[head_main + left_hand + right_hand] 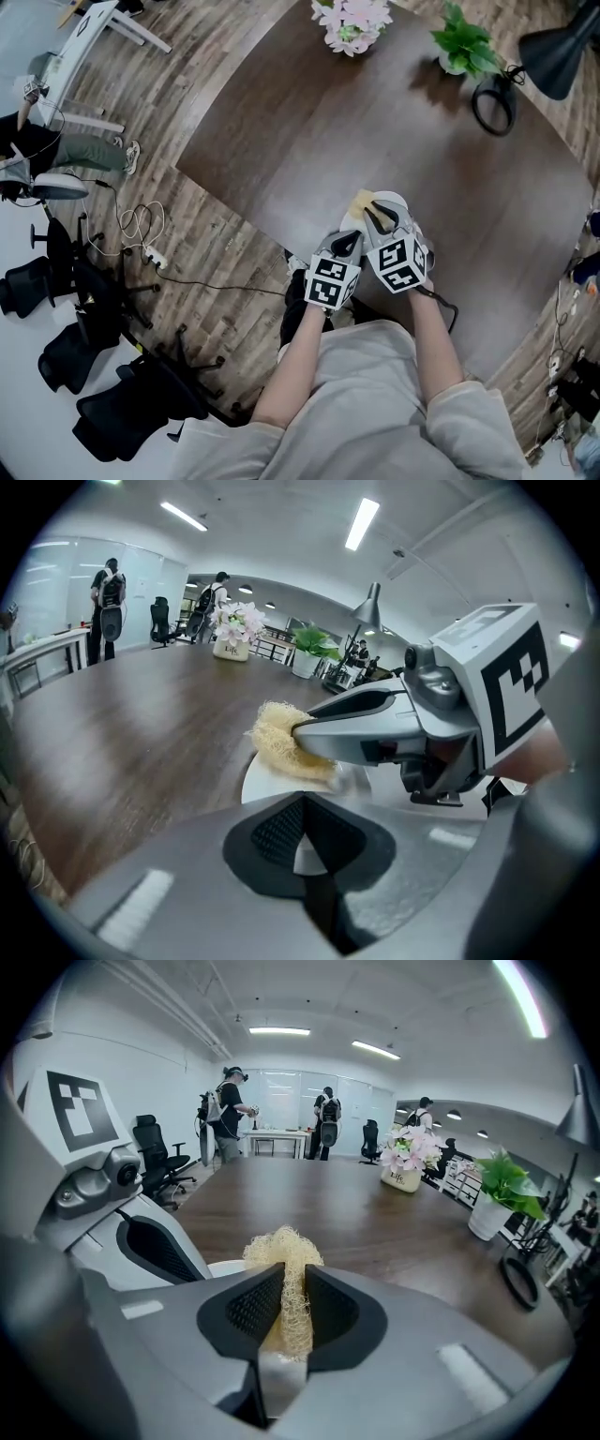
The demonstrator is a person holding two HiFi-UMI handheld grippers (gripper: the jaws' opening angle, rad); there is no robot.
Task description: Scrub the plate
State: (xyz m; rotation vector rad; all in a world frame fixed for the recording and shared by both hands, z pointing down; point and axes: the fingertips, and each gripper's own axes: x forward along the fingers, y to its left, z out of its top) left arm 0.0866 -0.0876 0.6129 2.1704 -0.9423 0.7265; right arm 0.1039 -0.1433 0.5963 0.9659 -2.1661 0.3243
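A white plate (392, 201) lies on the dark wooden table (309, 131) near its front edge. My left gripper (349, 242) is shut on the plate's near rim; in the left gripper view a white sliver of the plate (272, 782) sits between its pads, at the left gripper (306, 844). My right gripper (375, 217) is shut on a pale yellow loofah scrubber (362, 202), which rests on the plate. In the right gripper view the loofah scrubber (284, 1265) sticks out past the right gripper (286, 1302). The left gripper view shows the right gripper's fingers (361, 726) pressing the loofah scrubber (277, 733) onto the plate.
A pot of pink flowers (352, 22), a green plant (465, 43), a black desk lamp (555, 54) and a black cable loop (494, 103) stand at the table's far side. Black office chairs (56, 281) and floor cables (141, 230) are to the left. People stand far back (230, 1110).
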